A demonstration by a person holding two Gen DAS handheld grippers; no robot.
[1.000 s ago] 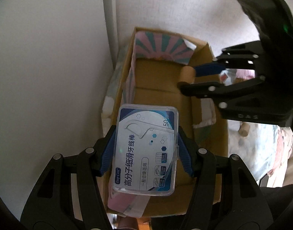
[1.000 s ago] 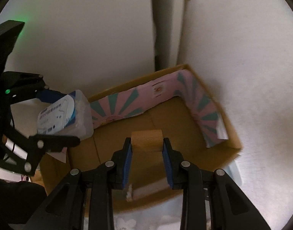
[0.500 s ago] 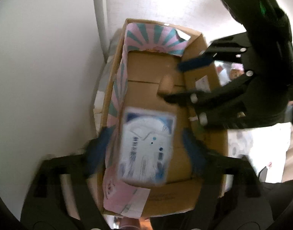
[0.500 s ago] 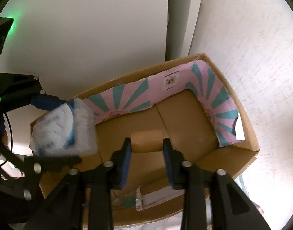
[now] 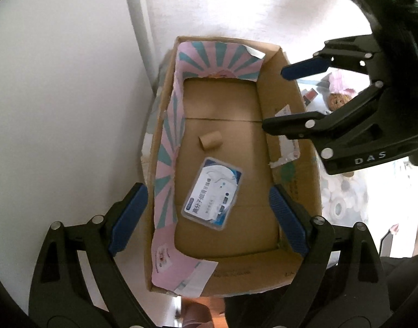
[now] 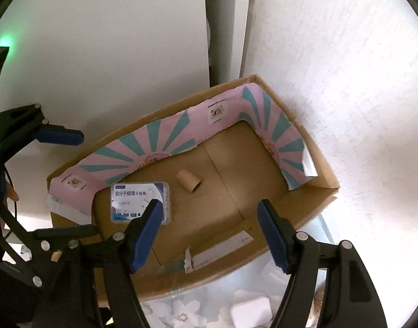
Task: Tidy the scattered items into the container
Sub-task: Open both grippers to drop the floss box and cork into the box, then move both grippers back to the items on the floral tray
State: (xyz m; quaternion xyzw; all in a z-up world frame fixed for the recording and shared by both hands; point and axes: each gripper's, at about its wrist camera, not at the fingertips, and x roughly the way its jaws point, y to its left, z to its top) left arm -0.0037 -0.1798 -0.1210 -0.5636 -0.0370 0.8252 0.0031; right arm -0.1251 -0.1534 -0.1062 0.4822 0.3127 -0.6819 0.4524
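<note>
Left wrist view: both my grippers, left gripper (image 5: 209, 216) and right gripper (image 6: 210, 232), have just been opening and gape empty over the cardboard box (image 5: 274, 101), floss case (image 5: 212, 193) and wooden cylinder (image 5: 210, 140) lying mid-floor, so I'd lift straight up, clearing its walls.

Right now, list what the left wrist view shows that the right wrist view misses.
Left wrist only: a stuffed toy beyond the cardboard box. Right wrist only: a white case on floral cloth below the box. Both: the floss box and the small cardboard tube lying inside, with the left gripper and right gripper open and empty.
</note>
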